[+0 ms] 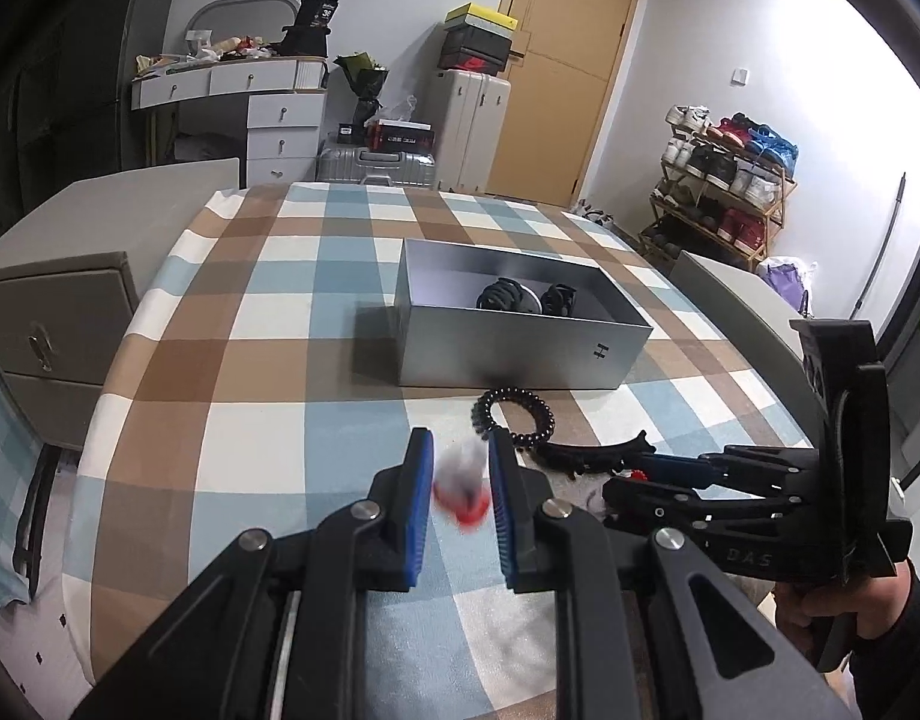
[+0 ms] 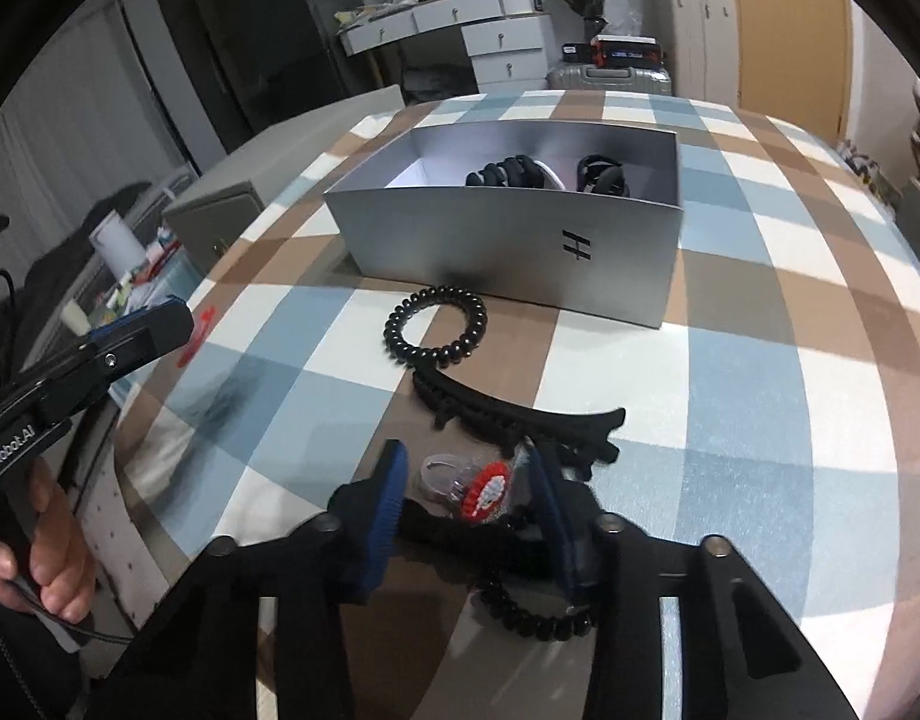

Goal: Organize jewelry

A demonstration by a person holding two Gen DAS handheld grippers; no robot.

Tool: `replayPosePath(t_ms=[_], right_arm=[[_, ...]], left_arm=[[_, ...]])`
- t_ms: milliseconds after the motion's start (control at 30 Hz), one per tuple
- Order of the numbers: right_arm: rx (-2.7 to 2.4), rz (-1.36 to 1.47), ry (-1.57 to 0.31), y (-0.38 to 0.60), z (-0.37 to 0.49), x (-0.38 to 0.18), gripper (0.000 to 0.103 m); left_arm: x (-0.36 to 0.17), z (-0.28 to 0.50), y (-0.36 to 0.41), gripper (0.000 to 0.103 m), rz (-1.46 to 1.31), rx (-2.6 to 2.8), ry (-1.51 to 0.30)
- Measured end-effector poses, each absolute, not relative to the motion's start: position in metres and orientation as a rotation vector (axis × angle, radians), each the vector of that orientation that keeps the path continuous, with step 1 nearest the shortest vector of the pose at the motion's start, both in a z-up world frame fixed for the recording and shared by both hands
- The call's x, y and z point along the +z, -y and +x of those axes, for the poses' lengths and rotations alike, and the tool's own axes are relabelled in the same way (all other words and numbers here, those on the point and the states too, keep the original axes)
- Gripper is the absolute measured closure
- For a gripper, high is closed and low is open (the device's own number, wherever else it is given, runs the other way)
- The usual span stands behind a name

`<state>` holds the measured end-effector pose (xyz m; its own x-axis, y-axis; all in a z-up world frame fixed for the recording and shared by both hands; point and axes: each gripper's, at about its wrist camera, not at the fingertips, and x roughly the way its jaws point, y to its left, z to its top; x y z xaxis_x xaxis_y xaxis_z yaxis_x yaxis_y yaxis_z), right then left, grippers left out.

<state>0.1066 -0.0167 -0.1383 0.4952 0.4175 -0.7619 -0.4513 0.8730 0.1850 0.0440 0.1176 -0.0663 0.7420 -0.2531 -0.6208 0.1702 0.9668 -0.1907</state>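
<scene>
Left claw (image 1: 460,468) shut on blurred red-and-clear trinket (image 1: 463,489), above counter (image 1: 267,324) near edge. Right claw (image 2: 469,480) open, straddling second red-white trinket (image 2: 487,489) beside black hair clip (image 2: 520,420); coil band (image 2: 435,324) just before silver box (image 2: 508,240). Advice: close squarely on trinket, avoid snagging clip, lift over box wall.

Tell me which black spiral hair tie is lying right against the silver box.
The spiral hair tie touching the silver box front wall; the other one lies under the right gripper.
</scene>
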Motion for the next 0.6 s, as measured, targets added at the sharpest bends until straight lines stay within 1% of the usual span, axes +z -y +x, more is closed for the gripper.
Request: replayPosePath(t_ms=[33, 333, 533, 567, 600], right_arm=[[0.525, -0.052, -0.914, 0.015, 0.107, -0.138, 0.074], [0.541, 0.021, -0.896, 0.027, 0.107, -0.137, 0.075], [0.551, 0.099, -0.826, 0.044, 0.106, -0.121, 0.075], [0.55, 0.105, -0.814, 0.046, 0.105, -0.118, 0.075], [0.551, 0.11, -0.803, 0.048, 0.105, -0.116, 0.075]], left_arm=[[-0.066, 0.044, -0.117, 0.09, -0.125, -0.234, -0.697], [-0.065, 0.043, -0.114, 0.09, -0.107, -0.242, -0.698], [-0.061, 0.042, -0.125, 0.089, -0.125, -0.248, -0.704], [-0.061, 0.042, -0.127, 0.088, -0.141, -0.253, -0.71], [-0.062, 0.043, -0.132, 0.081, -0.168, -0.268, -0.729]])
